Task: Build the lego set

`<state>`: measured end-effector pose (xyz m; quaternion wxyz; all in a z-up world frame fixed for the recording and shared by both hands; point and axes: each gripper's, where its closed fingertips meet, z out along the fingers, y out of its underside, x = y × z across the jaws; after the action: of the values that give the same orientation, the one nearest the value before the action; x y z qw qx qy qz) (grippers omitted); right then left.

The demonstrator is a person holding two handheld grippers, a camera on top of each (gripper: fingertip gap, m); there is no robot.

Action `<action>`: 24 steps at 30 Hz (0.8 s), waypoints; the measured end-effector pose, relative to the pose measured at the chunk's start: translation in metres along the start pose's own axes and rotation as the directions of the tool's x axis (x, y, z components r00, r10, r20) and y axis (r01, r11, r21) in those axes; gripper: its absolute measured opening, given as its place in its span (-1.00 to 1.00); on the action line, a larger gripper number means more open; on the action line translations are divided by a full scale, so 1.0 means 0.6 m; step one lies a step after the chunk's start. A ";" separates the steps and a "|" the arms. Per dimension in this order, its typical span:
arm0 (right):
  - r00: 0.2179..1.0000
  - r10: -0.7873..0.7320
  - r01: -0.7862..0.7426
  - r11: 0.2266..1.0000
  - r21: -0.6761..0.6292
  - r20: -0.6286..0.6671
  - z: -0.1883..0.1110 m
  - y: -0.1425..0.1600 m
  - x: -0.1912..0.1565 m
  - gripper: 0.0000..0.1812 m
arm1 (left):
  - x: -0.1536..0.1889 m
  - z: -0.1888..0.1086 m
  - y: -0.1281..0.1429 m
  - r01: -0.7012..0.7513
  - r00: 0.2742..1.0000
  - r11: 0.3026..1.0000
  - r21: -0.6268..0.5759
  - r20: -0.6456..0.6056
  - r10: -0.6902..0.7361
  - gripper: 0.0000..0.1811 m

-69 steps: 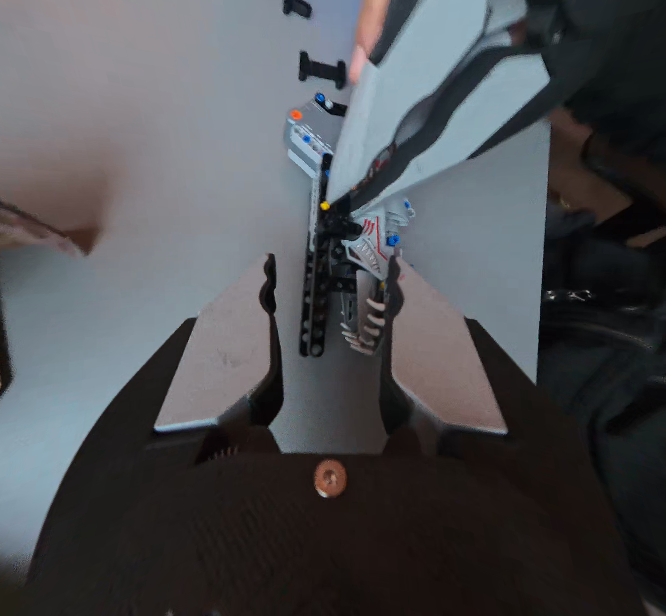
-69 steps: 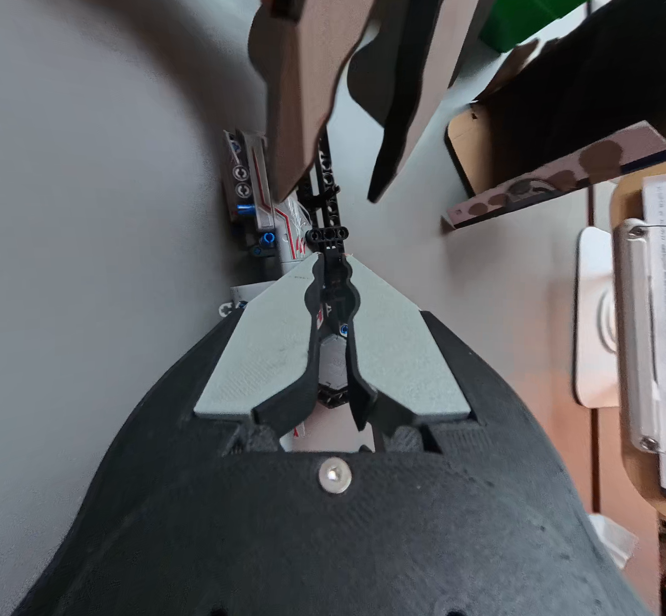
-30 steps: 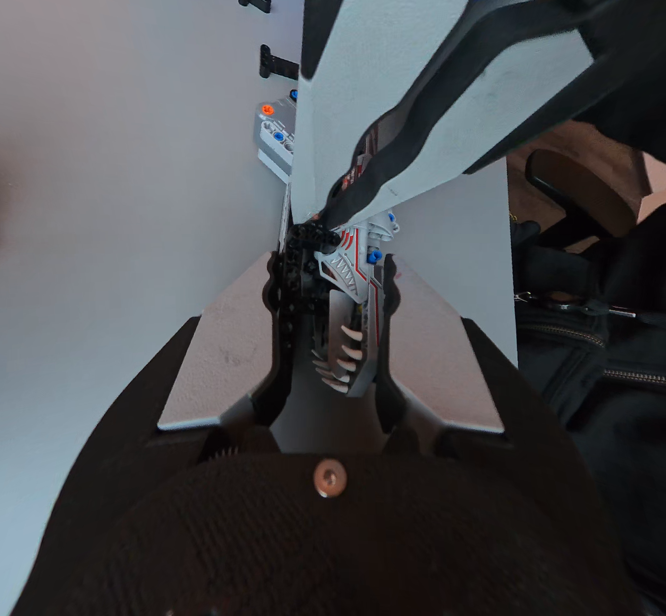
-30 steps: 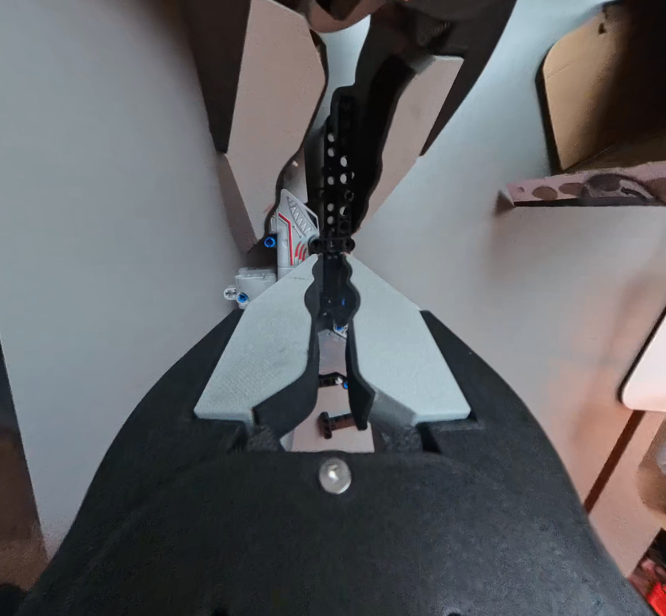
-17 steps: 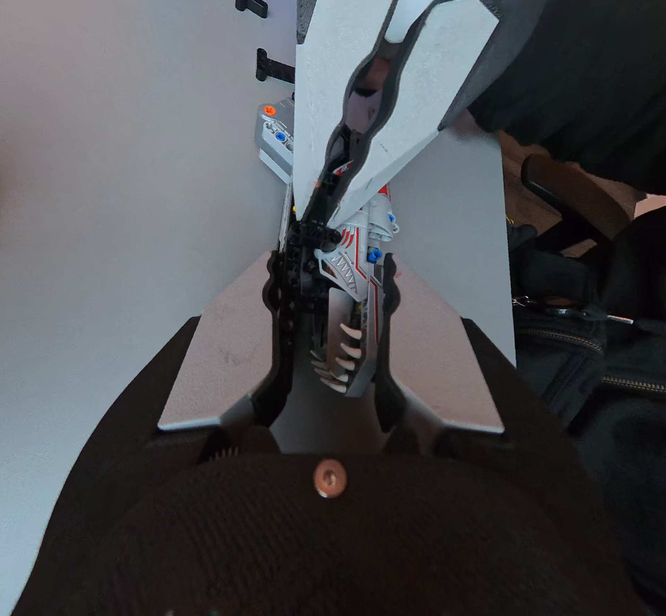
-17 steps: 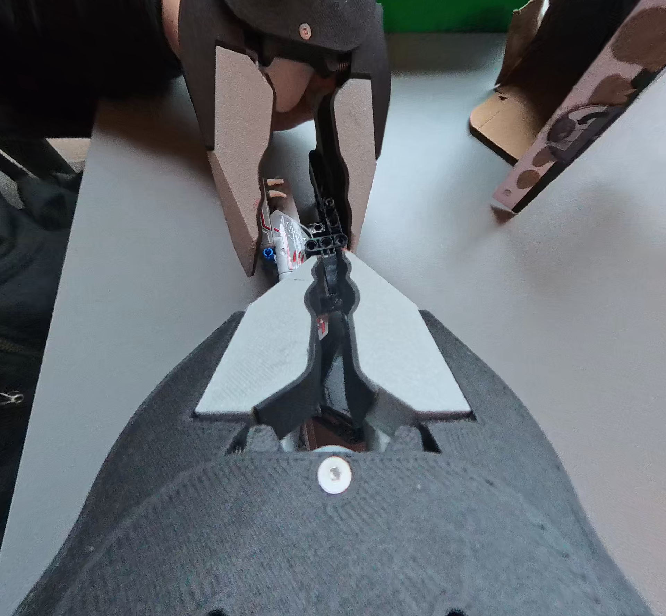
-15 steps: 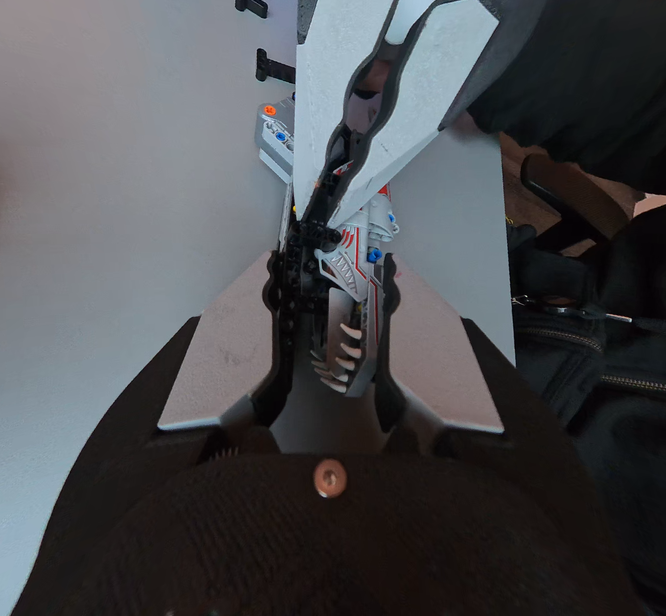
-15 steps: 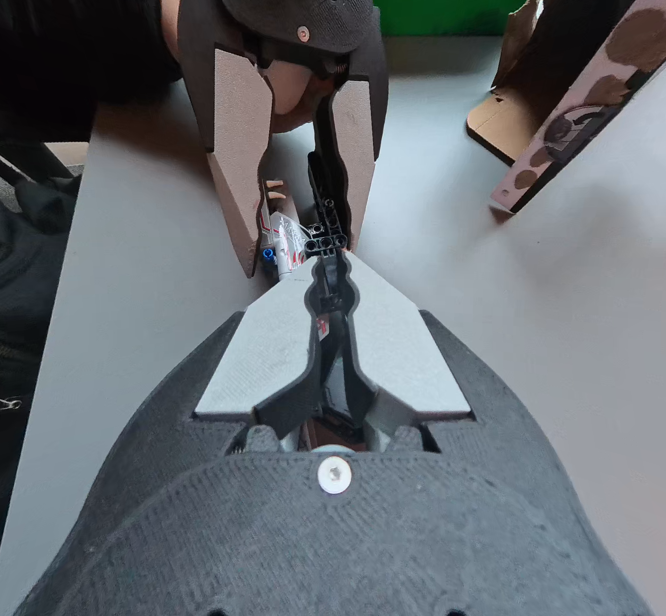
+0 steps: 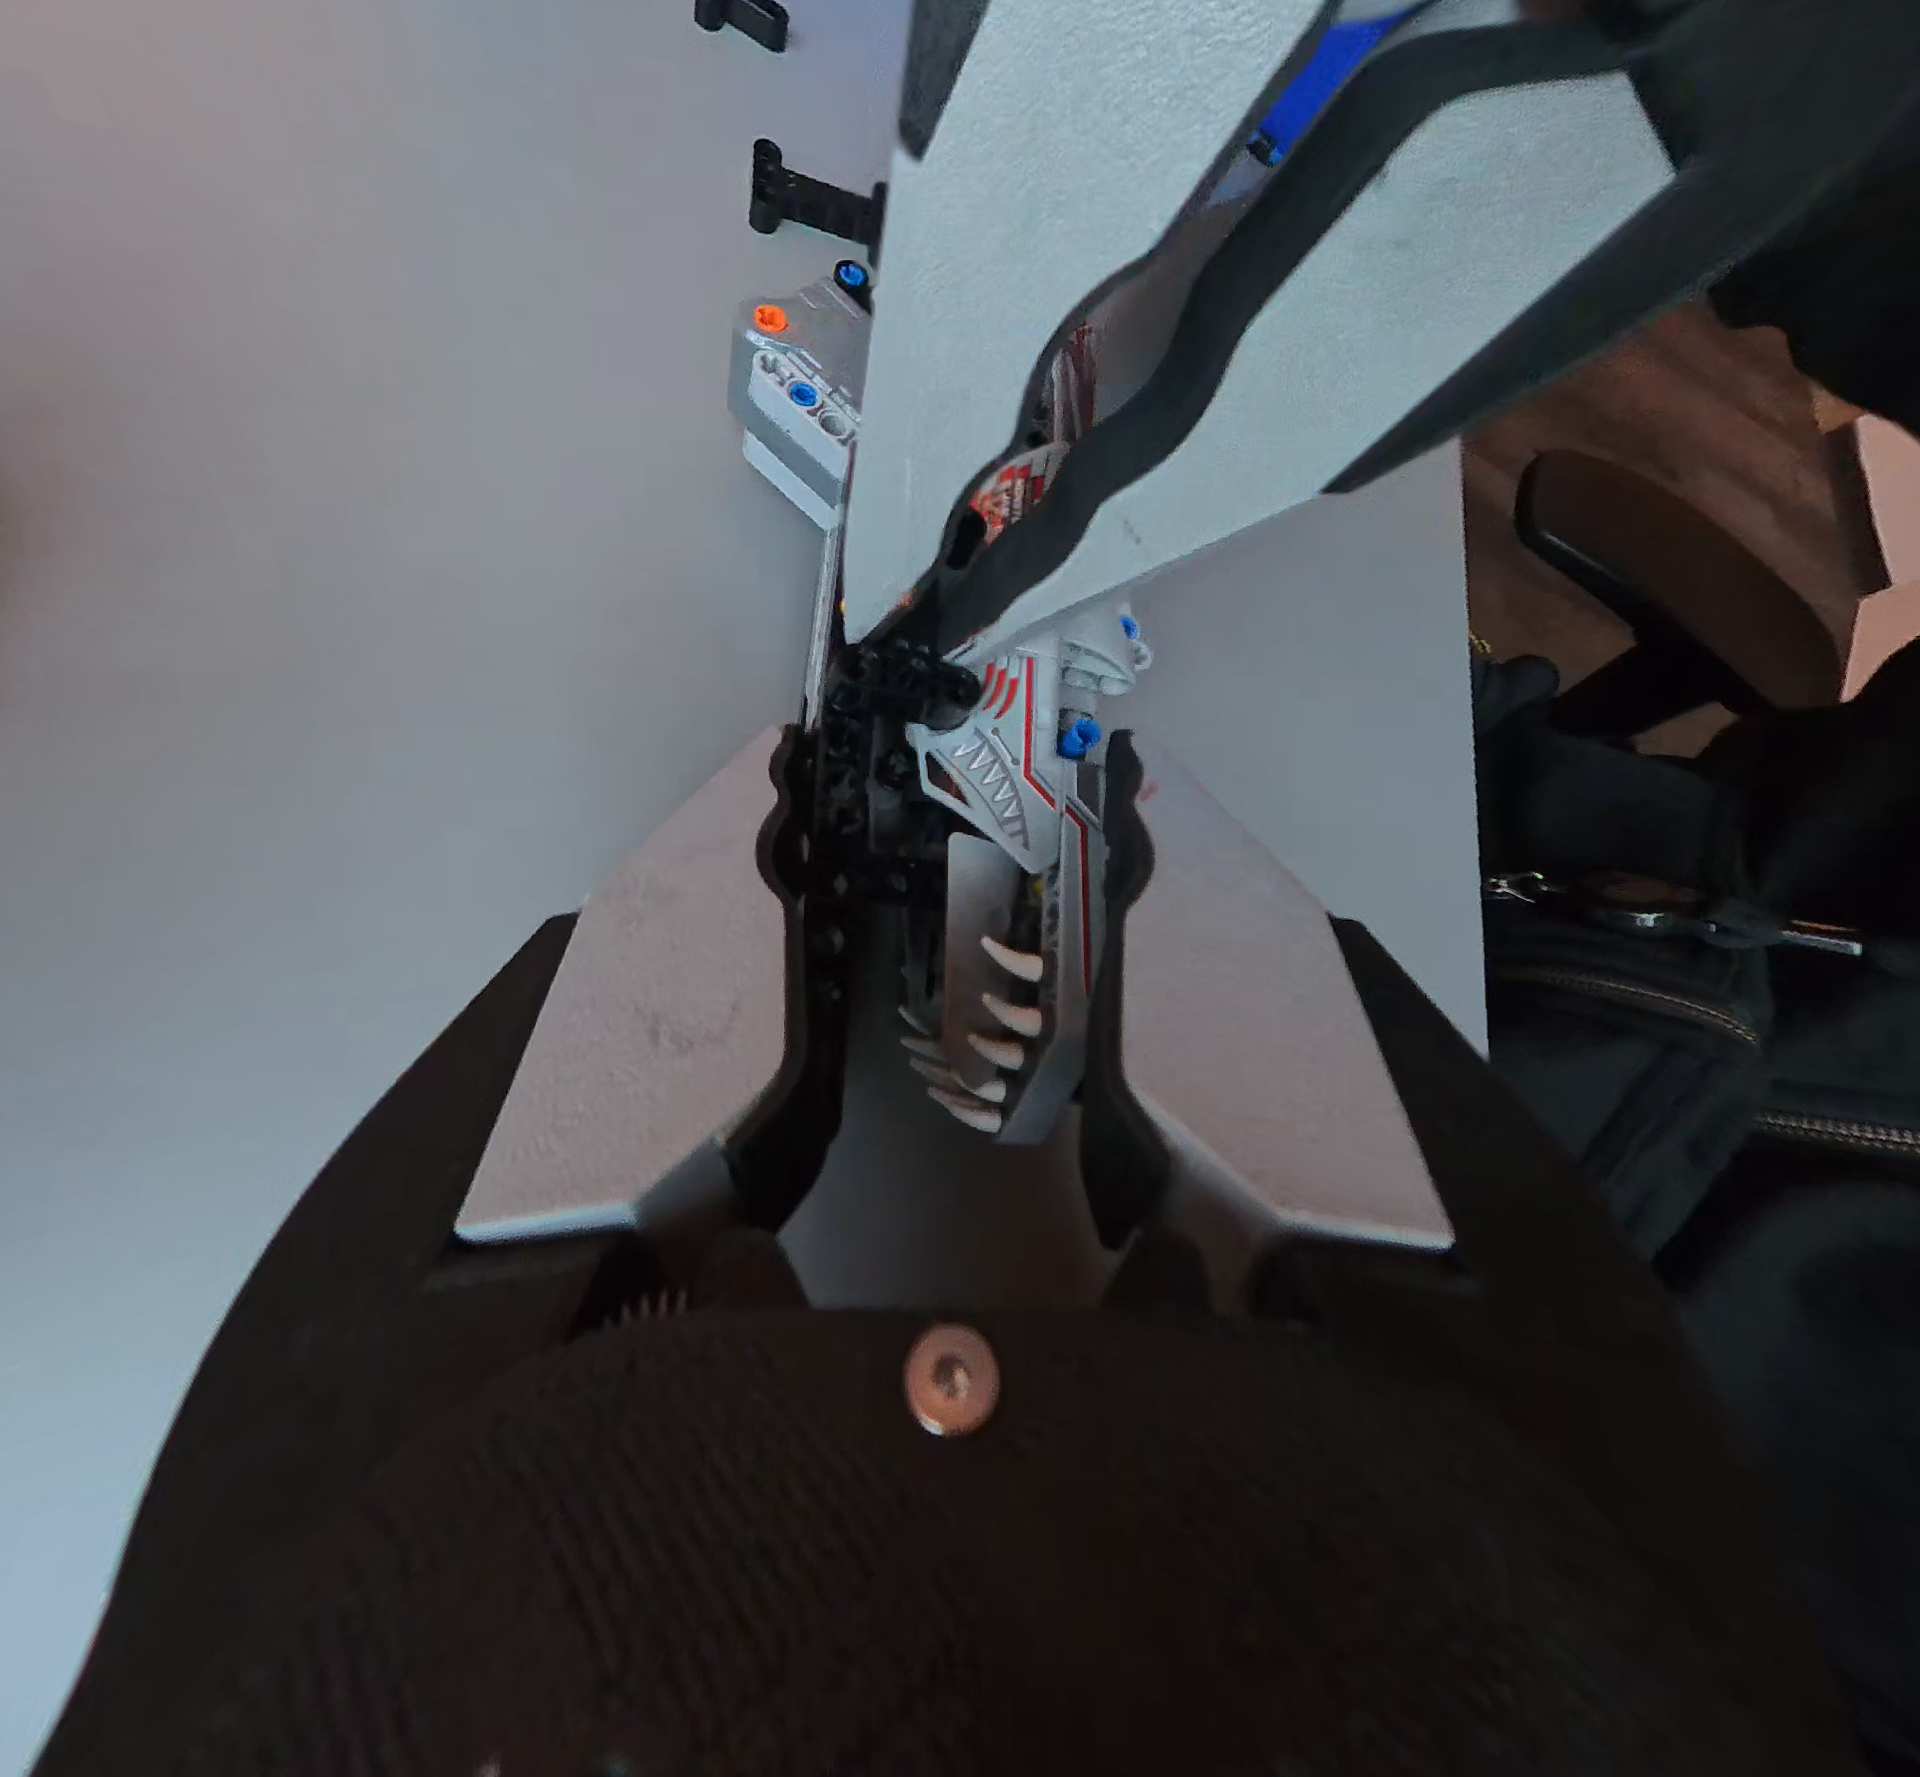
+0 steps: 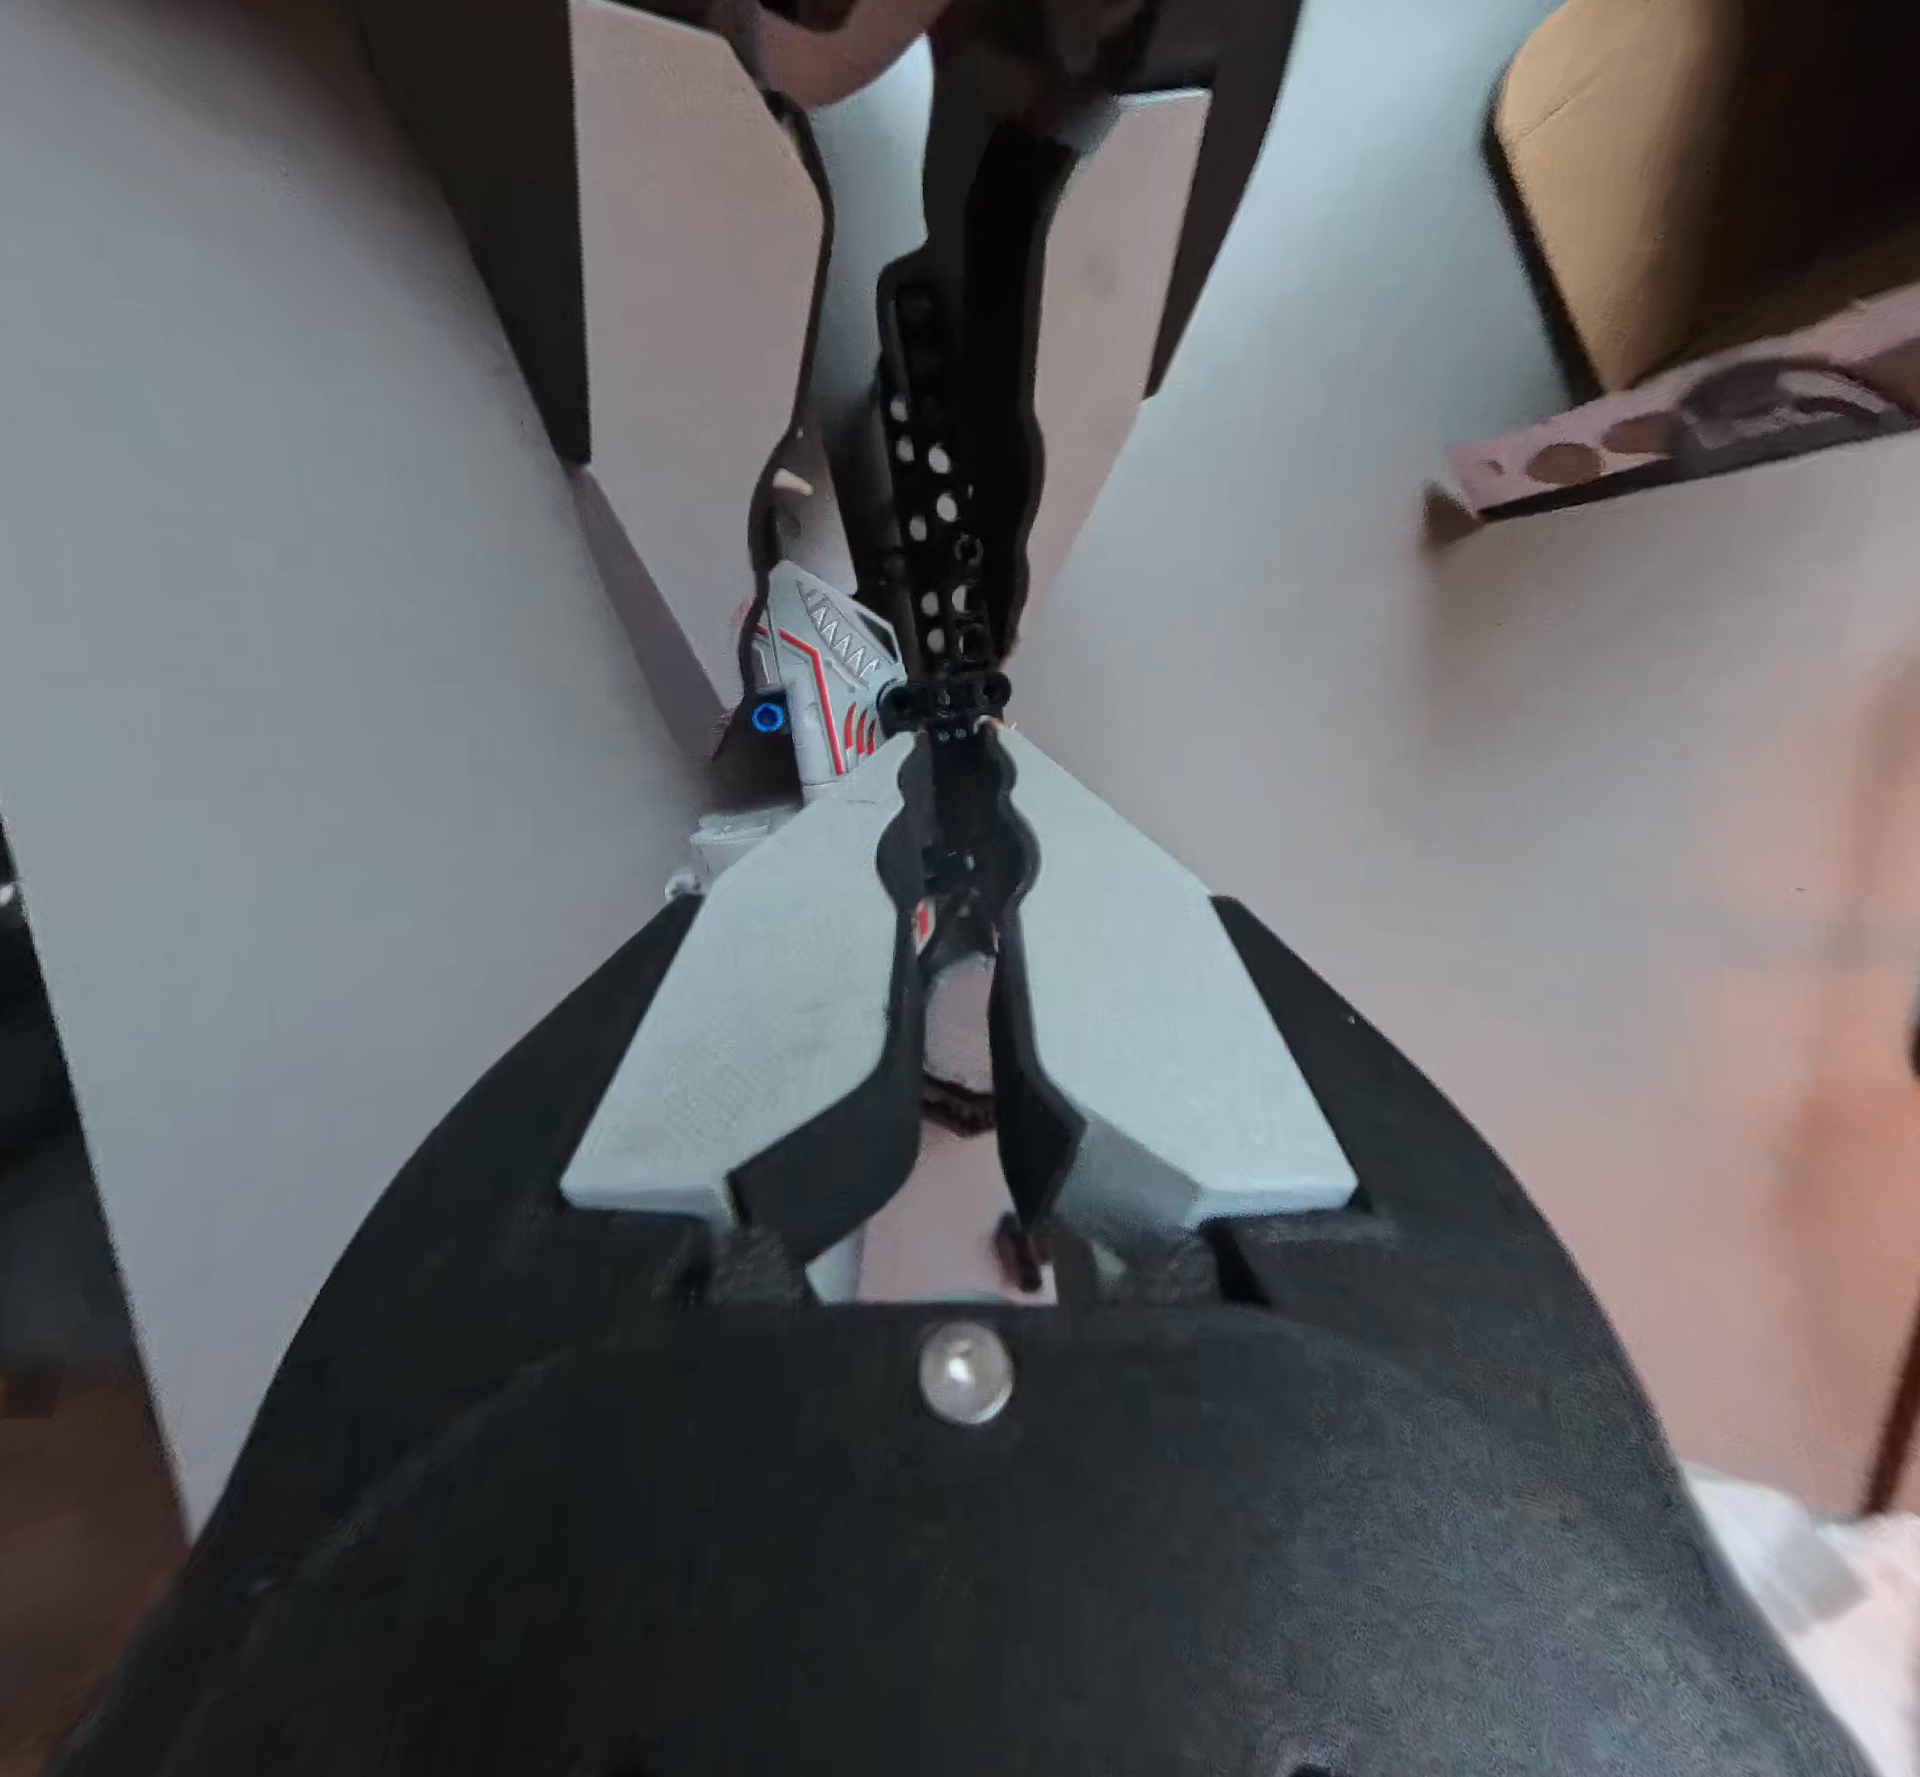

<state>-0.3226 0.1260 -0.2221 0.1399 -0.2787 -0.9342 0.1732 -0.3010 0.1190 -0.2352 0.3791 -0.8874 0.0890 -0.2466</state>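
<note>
Left tool (image 9: 951, 797) clamps the model (image 9: 987, 854) across beam and shark panel, just above the grey worktop (image 9: 364, 480). Right tool (image 10: 958, 797), nearly closed, pinches a small black connector (image 10: 943, 694) against the beam's (image 10: 935, 480) end. Risk: a skewed push jams the pins or pops the connector from that narrow grip. 2 loose black parts (image 9: 810, 205) lie farther off; cardboard box (image 10: 1704, 169) and chair (image 9: 1662, 564) beyond.

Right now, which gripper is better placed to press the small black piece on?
Right. The right gripper already pinches the small black piece against the model, which the left gripper clamps steady.
</note>
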 end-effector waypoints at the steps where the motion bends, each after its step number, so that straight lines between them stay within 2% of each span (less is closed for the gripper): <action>1: 0.999 0.032 -0.030 0.994 0.102 -0.021 -0.001 -0.001 -0.001 -0.97 | 0.001 0.001 0.000 -0.005 1.000 1.000 0.000 -0.003 0.005 -0.38; 3: 0.987 0.160 -0.162 0.935 0.315 0.031 -0.005 -0.002 -0.004 -0.95 | 0.005 0.003 0.000 -0.009 1.000 1.000 0.003 -0.015 0.009 -0.38; 5: 0.959 0.249 -0.284 0.842 0.459 0.137 -0.008 -0.005 -0.005 -0.96 | 0.005 0.002 0.000 -0.003 1.000 1.000 0.012 -0.025 0.003 -0.38; 10: 0.941 0.274 -0.339 0.791 0.510 0.201 -0.013 -0.007 -0.004 -0.96 | 0.004 0.001 0.000 0.000 0.999 1.000 0.019 -0.032 0.001 -0.38; 13: 0.919 0.299 -0.394 0.732 0.557 0.256 -0.020 -0.009 -0.001 -0.97 | 0.003 0.000 -0.002 0.003 0.999 1.000 0.025 -0.033 -0.002 -0.40; 16: 0.912 0.330 -0.405 0.635 0.658 0.243 -0.049 -0.016 0.022 -0.97 | 0.002 0.000 -0.002 0.032 0.998 0.999 0.035 -0.048 -0.031 -0.40; 17: 0.910 0.333 -0.409 0.623 0.667 0.247 -0.057 -0.015 0.027 -0.98 | 0.002 0.000 -0.002 0.032 0.999 0.999 0.033 -0.045 -0.031 -0.40; 22: 0.928 0.328 -0.368 0.741 0.562 0.176 -0.042 -0.020 0.024 -0.95 | 0.005 0.008 -0.007 0.013 1.000 1.000 0.026 -0.027 -0.012 -0.39; 24: 0.923 0.350 -0.371 0.692 0.619 0.160 -0.078 -0.033 0.040 -0.94 | 0.006 0.009 -0.010 0.029 0.999 0.999 0.046 -0.043 -0.027 -0.39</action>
<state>-0.3347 0.1354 -0.1680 0.1755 -0.3893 -0.7479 0.5082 -0.2952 0.1253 -0.2329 0.3943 -0.8740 0.0788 -0.2728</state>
